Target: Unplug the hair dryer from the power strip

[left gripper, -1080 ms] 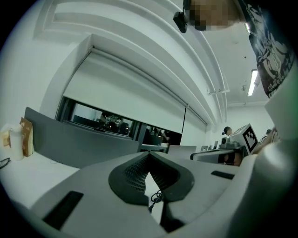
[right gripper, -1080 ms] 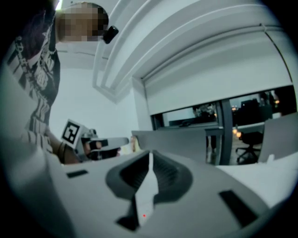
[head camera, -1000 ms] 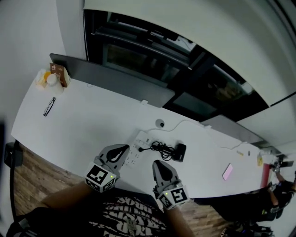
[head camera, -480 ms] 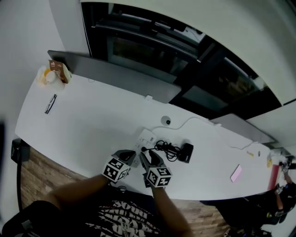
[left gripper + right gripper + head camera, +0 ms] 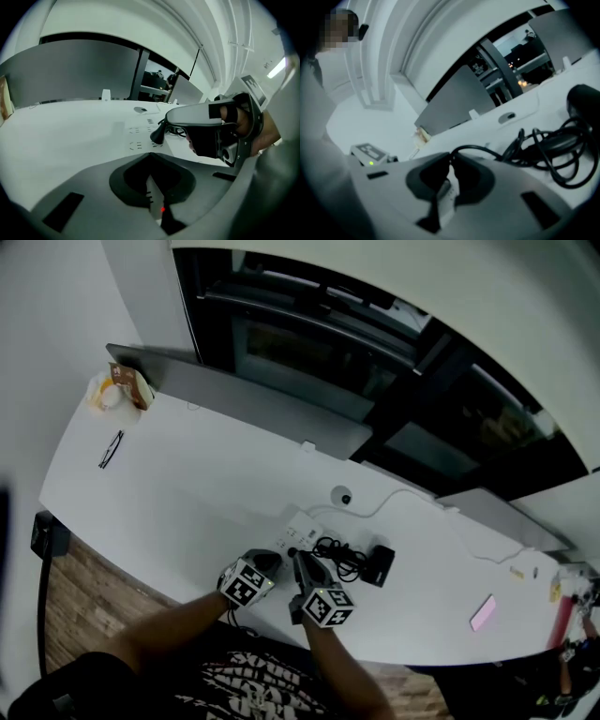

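Plug (image 5: 157, 135) of the hair dryer (image 5: 380, 563), black, stands in the power strip (image 5: 139, 132). The right gripper (image 5: 452, 158) has just been closing its jaws, which are now narrow and appear to pinch the plug's neck where the cord (image 5: 543, 140) leaves it. The left gripper (image 5: 150, 158) has its jaws together on nothing, tips low by the strip's near end, at 7 o'clock of the plug; whether they touch it cannot be told. Outward, the cord coils at 3 o'clock of the strip, and beyond it the hair dryer lies on the white worktop (image 5: 178, 474). To do this well, pin the strip down with the left jaws, then draw the plug straight out along its pins, without twisting or hauling on the cord.
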Tool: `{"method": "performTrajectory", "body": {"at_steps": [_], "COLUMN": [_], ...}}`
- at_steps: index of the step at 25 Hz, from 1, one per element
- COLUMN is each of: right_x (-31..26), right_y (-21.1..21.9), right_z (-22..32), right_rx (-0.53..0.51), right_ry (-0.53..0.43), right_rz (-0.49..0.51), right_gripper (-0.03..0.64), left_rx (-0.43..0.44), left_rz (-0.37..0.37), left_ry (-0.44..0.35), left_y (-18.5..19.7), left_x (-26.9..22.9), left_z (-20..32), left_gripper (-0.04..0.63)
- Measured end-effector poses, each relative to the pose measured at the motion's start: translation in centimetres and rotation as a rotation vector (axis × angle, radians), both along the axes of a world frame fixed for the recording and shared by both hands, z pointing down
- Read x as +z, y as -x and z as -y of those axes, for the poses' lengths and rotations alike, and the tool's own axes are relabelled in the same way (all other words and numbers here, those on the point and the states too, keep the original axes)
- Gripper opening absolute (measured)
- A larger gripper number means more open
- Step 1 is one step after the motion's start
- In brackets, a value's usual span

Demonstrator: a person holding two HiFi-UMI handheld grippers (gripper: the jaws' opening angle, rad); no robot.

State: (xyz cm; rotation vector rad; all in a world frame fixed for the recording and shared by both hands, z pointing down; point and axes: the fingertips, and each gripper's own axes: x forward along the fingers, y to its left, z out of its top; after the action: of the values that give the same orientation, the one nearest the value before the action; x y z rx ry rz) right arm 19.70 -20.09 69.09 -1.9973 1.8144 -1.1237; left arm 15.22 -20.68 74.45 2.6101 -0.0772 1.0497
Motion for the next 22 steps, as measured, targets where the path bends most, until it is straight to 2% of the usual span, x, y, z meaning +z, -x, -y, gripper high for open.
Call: {"method": "performTrajectory", "body": {"at_steps": [2, 4, 6, 8, 11, 14, 16, 18, 20, 22], "right_x": [-0.8, -3.0, -4.7, -3.6, -0.7, -1.5, -3.2, -6.0, -9.6, -13.2], "right_y": [-0.5, -1.9, -3.7, -4.8, -5.4, -5.3, -4.3, -3.5, -3.2, -3.3], "right_z": [-0.4, -0.5, -0.1, -0.1, -1.4, -2.7, -3.6, -4.8, -6.0, -6.9], "right_rx": [0.029, 0.082, 0.089, 0.055, 0.058, 0.061, 0.021, -0.023, -0.038, -0.013], "right_ry": [-0.07, -0.178, -0.224, -0.16, -0.028, -0.032, -0.038, -0.052, -0.08, -0.112], "right_rz": [0.038, 0.081, 0.067, 0.027, 0.067, 0.063, 0.008, -0.118, -0.254, -0.355], "right_gripper": [0.052, 0.052, 0.052, 0.055, 0.067, 0.089, 0.155, 0.156, 0.127, 0.084], "left_rx": [0.009, 0.019, 0.021, 0.017, 0.028, 0.064, 0.051, 0.0, -0.054, -0.105], "left_rz": [0.019, 0.049, 0.056, 0.058, 0.057, 0.043, -0.025, -0.177, -0.336, -0.446], "left_ry": [0.001, -0.01, -0.039, -0.076, -0.132, -0.085, -0.095, -0.163, -0.253, -0.333], "left_y": [-0.1, -0.1, -0.1, 0.1, 0.5, 1.0, 1.9, 2.9, 3.9, 5.0], "left_x": [0.6, 0.9, 0.9, 1.1, 1.3, 0.7, -1.9, -7.2, -13.6, -19.5], "left_z": [-0.3, -0.5, -0.3, -0.1, 0.3, 0.7, 1.6, 2.8, 3.8, 4.3], "left_gripper": [0.026, 0.026, 0.026, 0.026, 0.026, 0.026, 0.026, 0.026, 0.026, 0.026]}}
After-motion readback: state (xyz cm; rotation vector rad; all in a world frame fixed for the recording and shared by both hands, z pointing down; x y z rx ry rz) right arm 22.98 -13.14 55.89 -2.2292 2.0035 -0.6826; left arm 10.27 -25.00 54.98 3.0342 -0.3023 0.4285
